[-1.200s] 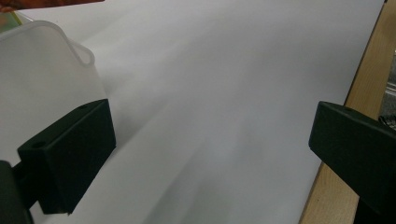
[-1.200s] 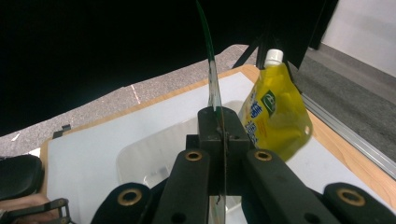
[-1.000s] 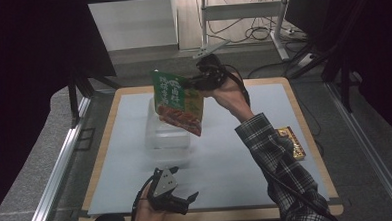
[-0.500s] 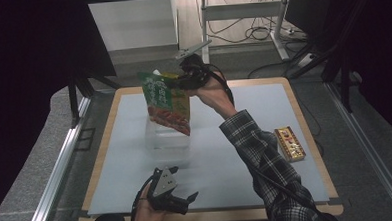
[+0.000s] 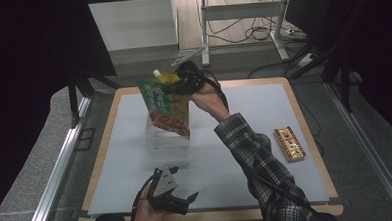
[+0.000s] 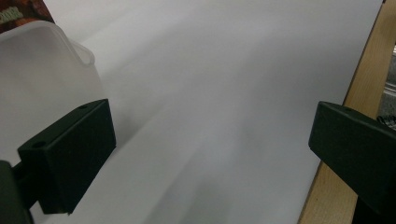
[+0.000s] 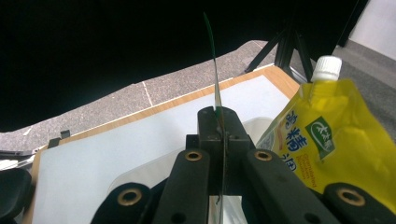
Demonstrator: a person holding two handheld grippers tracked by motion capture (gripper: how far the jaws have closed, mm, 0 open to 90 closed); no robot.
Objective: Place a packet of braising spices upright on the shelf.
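Observation:
In the high view my right gripper (image 5: 181, 85) is at the far side of the mat, shut on the top edge of a green and red pouch (image 5: 168, 111). The pouch hangs over a clear plastic container (image 5: 166, 142). In the right gripper view the jaws (image 7: 218, 116) pinch the thin green pouch edge (image 7: 214, 70). A yellow spout pouch (image 7: 327, 140) with a white cap sits close beside them; I cannot tell what supports it. My left gripper (image 5: 184, 182) rests open near the front edge. Its jaws (image 6: 210, 154) stand wide apart and empty, with the container (image 6: 42, 79) to their left.
A white mat (image 5: 246, 158) covers a wooden-edged table (image 5: 105, 144). A small red and gold snack box (image 5: 289, 144) lies at the right of the mat. Black drapes and metal frame legs surround the table.
My right gripper has carried the green pouch leftward and slightly nearer, so it now hangs over the clear container. The left gripper has stayed in place.

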